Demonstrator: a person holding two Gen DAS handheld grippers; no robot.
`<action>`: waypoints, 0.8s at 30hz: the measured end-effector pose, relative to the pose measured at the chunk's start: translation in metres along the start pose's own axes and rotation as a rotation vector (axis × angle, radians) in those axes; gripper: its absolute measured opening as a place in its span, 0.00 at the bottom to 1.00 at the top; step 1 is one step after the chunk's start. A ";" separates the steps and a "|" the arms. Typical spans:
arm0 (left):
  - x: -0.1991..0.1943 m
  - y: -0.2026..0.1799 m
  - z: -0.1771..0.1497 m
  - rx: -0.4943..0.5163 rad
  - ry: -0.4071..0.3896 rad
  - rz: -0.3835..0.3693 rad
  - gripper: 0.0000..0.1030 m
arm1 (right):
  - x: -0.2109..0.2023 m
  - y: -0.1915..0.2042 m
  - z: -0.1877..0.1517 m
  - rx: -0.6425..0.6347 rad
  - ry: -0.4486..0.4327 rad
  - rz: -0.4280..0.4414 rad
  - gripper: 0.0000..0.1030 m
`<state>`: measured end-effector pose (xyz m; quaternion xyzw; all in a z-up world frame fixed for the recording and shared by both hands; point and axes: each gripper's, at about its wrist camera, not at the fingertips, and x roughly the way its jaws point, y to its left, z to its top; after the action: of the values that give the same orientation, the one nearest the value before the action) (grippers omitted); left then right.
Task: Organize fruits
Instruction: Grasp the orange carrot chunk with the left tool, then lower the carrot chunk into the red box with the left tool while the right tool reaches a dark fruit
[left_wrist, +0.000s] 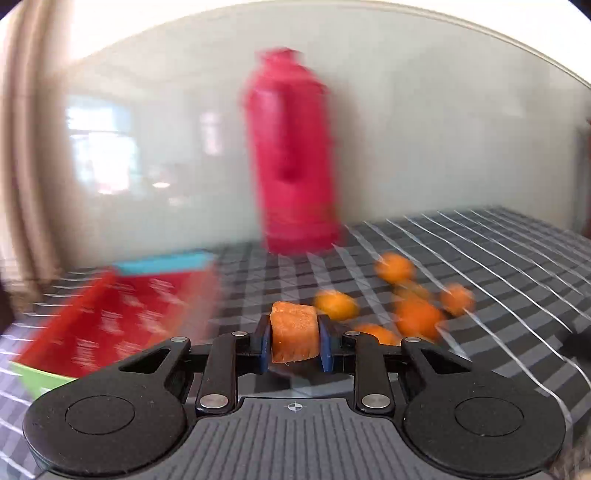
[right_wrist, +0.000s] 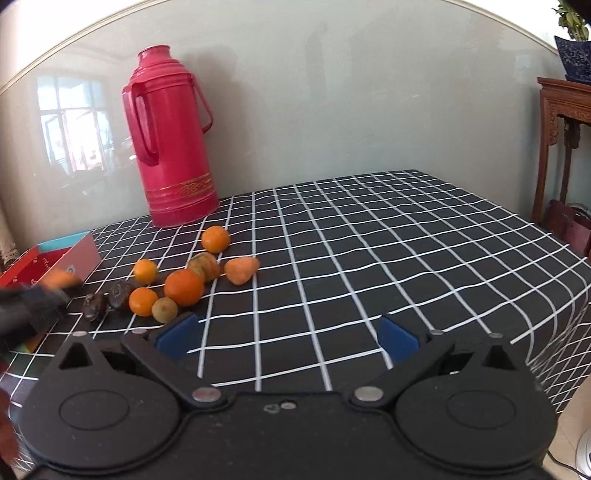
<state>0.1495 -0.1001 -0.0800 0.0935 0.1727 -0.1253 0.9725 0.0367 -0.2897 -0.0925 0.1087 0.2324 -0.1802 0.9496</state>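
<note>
My left gripper (left_wrist: 294, 341) is shut on an orange carrot chunk (left_wrist: 294, 334) and holds it above the checked cloth. The left wrist view is blurred by motion. A red box (left_wrist: 122, 314) lies to its left, and several oranges (left_wrist: 419, 317) lie to its right. In the right wrist view my right gripper (right_wrist: 287, 338) is open and empty above the cloth. Several oranges (right_wrist: 183, 287), a second carrot piece (right_wrist: 242, 270), a striped fruit (right_wrist: 204, 265), a greenish fruit (right_wrist: 165, 309) and two dark fruits (right_wrist: 120, 294) lie ahead to its left. The left gripper (right_wrist: 55, 286) shows blurred at the left edge, by the red box (right_wrist: 22, 267).
A tall red thermos (right_wrist: 171, 140) stands at the back of the table by the wall. A teal box (right_wrist: 79, 254) lies by the red one. The table's right edge (right_wrist: 576, 291) drops off, with a wooden stand (right_wrist: 563, 122) beyond it.
</note>
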 end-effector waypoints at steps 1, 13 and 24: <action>0.002 0.014 0.004 -0.022 -0.002 0.047 0.26 | 0.001 0.003 0.000 -0.008 0.004 0.007 0.95; 0.055 0.133 -0.006 -0.235 0.220 0.363 0.26 | 0.021 0.039 0.004 -0.082 0.017 0.067 0.95; 0.021 0.135 -0.001 -0.303 0.114 0.360 0.75 | 0.044 0.085 0.016 -0.127 -0.003 0.240 0.94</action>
<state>0.2057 0.0240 -0.0703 -0.0172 0.2244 0.0830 0.9708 0.1127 -0.2301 -0.0889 0.0752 0.2271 -0.0505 0.9696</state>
